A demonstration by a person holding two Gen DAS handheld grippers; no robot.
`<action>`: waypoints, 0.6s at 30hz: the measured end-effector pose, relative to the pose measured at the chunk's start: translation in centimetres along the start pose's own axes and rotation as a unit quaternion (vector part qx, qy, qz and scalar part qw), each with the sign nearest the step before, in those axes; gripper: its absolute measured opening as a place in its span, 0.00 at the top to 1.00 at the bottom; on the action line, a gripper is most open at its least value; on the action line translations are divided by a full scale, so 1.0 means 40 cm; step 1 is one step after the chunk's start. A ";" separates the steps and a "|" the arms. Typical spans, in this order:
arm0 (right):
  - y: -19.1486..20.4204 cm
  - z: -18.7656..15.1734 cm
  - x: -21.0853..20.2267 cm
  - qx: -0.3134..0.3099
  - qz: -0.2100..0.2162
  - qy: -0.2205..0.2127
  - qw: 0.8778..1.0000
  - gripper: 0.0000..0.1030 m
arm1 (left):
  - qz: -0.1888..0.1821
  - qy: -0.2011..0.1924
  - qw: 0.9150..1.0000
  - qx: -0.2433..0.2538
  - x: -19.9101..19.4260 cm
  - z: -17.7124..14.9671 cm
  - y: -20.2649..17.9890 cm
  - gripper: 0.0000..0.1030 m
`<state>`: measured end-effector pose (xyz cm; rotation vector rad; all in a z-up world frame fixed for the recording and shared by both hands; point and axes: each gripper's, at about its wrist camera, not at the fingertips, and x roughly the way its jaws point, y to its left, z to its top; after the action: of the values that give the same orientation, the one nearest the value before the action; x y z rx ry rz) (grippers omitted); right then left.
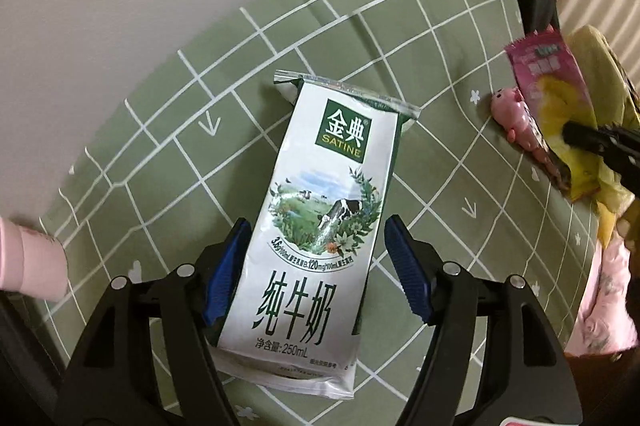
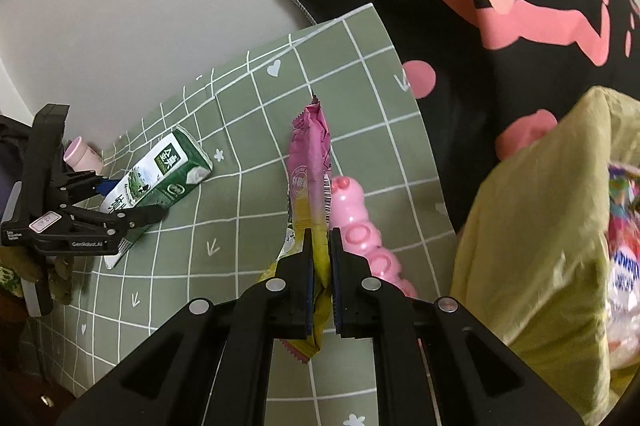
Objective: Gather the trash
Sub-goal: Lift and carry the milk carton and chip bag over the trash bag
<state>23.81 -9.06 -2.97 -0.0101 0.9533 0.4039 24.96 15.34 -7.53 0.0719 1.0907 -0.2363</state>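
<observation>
Right gripper (image 2: 320, 258) clamps crinkled pink-yellow wrapper (image 2: 310, 162), lower end hidden. Left gripper (image 1: 316, 246) straddles flattened milk carton (image 1: 320, 206); grip unclear.

Milk carton (image 1: 316, 226) lying flat on the tabletop (image 1: 152, 130), between the spread fingers (image 1: 218, 274) of the left gripper (image 1: 316, 266), neither pad visibly pressing it. Behind and to its left in the right wrist view, a small bottle (image 2: 80, 154) at the tabletop's edge. Well to the carton's right, a snack wrapper (image 2: 310, 178) clamped in the right gripper (image 2: 320, 278), raised over the tabletop. Just right of the wrapper, a toy (image 2: 360, 226) lying on the tabletop. Farther right, off the tabletop's edge, a bag (image 2: 540, 226) with packaging inside.
</observation>
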 end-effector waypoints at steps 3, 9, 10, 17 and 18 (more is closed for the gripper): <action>-0.006 -0.013 -0.008 0.000 -0.003 -0.001 1.000 0.92 | -0.015 -0.001 0.999 -0.034 -0.007 0.000 0.018 0.48; -0.024 -0.034 -0.027 0.005 -0.002 -0.005 1.000 0.92 | -0.018 -0.012 0.998 -0.058 -0.057 -0.035 0.034 0.49; -0.024 -0.037 -0.031 0.005 0.000 -0.007 1.000 0.92 | -0.020 -0.014 0.997 -0.068 -0.064 -0.043 0.033 0.49; -0.004 -0.052 -0.061 0.001 0.011 -0.023 1.000 0.92 | -0.026 -0.039 0.993 -0.104 -0.145 -0.124 0.061 0.49; 0.000 -0.052 -0.070 -0.003 0.011 -0.027 1.000 0.92 | -0.026 -0.045 0.993 -0.109 -0.156 -0.122 0.062 0.49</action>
<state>20.74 -10.37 -1.95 0.0066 0.8999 0.4258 18.53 19.57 -4.43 -0.1610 1.0236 -0.1643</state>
